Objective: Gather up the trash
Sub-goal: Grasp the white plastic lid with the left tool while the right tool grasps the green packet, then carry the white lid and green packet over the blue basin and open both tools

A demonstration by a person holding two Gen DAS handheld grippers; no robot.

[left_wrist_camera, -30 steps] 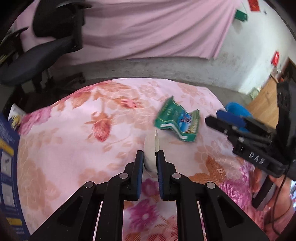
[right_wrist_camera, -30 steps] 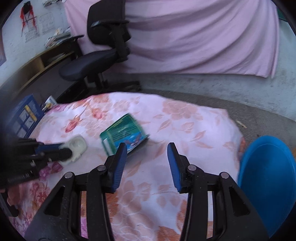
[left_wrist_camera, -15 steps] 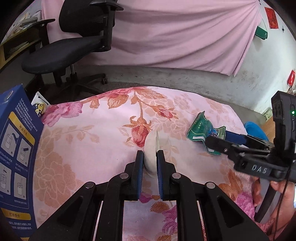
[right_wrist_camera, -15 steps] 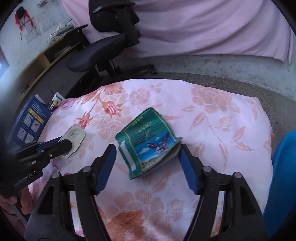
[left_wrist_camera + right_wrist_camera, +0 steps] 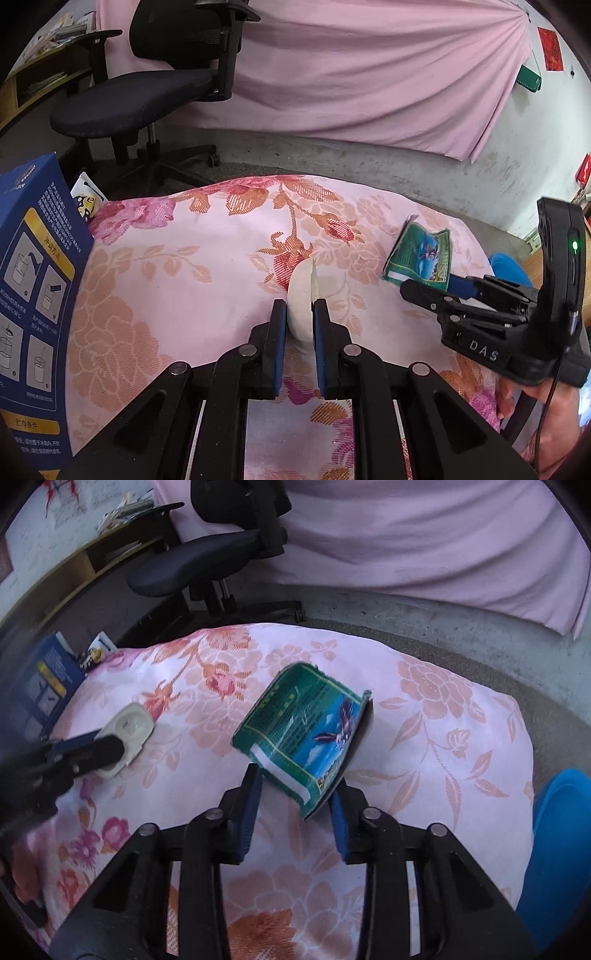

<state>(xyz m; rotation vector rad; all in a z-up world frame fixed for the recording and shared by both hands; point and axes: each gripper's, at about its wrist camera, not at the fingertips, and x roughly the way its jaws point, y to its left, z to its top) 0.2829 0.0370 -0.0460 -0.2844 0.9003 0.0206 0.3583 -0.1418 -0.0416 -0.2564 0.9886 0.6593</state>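
A white plastic lid [image 5: 300,284] stands on edge between the pads of my left gripper [image 5: 299,306], which is shut on it just above the flowered cloth [image 5: 184,277]. The right wrist view shows the same lid [image 5: 129,725] at the left gripper [image 5: 110,749]. A green and blue snack packet [image 5: 306,720] is curled between the fingers of my right gripper [image 5: 295,786], and both pads press its sides. From the left wrist view the packet [image 5: 421,254] sits at the tips of the right gripper [image 5: 424,291], held by a hand at the lower right.
A tall blue carton [image 5: 33,295] stands at the cloth's left edge, with a small yellow sachet [image 5: 86,199] behind it. A black office chair [image 5: 147,92] stands beyond the cloth on the concrete floor. A blue bin [image 5: 561,849] sits low on the right.
My right gripper has reached the green packet and narrowed its fingers onto it, curling it. The left gripper keeps the white lid and has turned left, bringing the blue carton into view.
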